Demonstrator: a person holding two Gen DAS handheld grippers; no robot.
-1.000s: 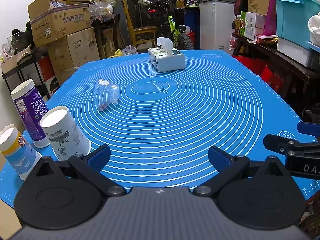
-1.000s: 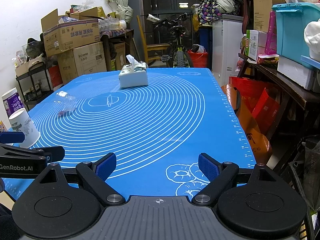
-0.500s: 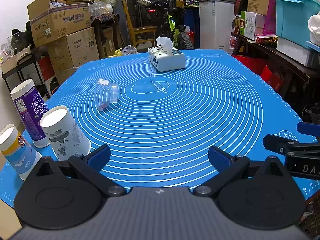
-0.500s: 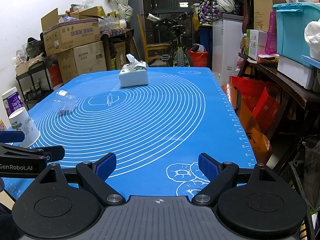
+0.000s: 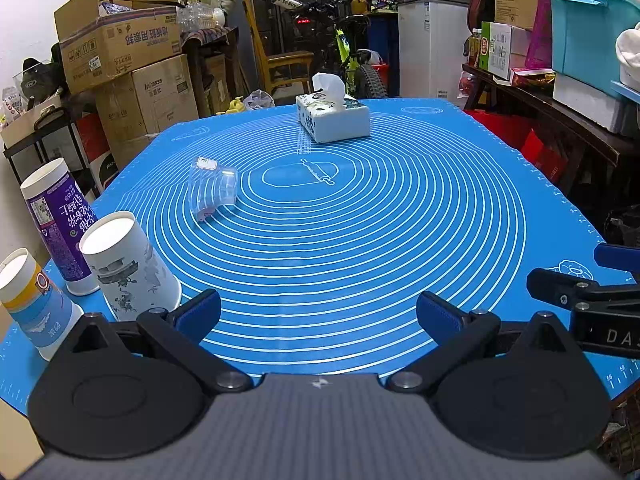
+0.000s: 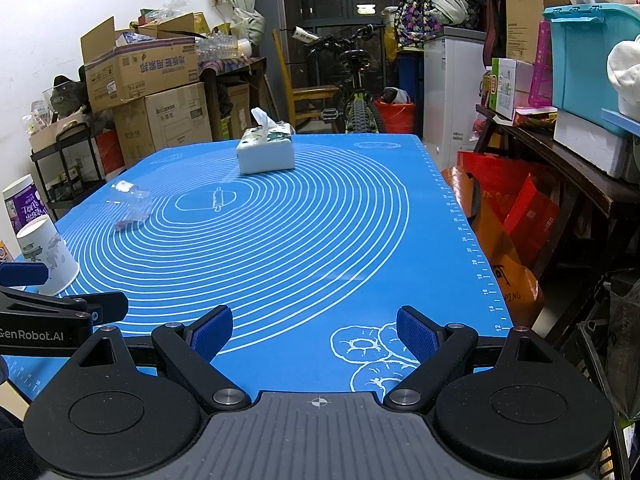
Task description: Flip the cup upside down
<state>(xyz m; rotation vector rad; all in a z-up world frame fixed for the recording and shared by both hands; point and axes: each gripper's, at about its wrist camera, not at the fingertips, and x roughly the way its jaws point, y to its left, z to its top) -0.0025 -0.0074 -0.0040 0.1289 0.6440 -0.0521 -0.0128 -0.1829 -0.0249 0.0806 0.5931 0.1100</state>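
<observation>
A white paper cup with a grey print (image 5: 128, 266) stands mouth up at the near left of the blue mat (image 5: 360, 232), just left of my left gripper's left finger; it also shows in the right wrist view (image 6: 47, 256). A purple cup (image 5: 60, 224) and a blue-and-orange cup (image 5: 34, 304) stand mouth up beside it. My left gripper (image 5: 318, 312) is open and empty. My right gripper (image 6: 314, 332) is open and empty over the mat's near right edge.
A clear plastic container (image 5: 214, 190) lies on its side left of the mat's centre. A tissue box (image 5: 332, 118) sits at the far middle. Cardboard boxes (image 5: 120, 48), a bicycle (image 5: 344, 60) and a cluttered side table (image 5: 560, 92) surround the table.
</observation>
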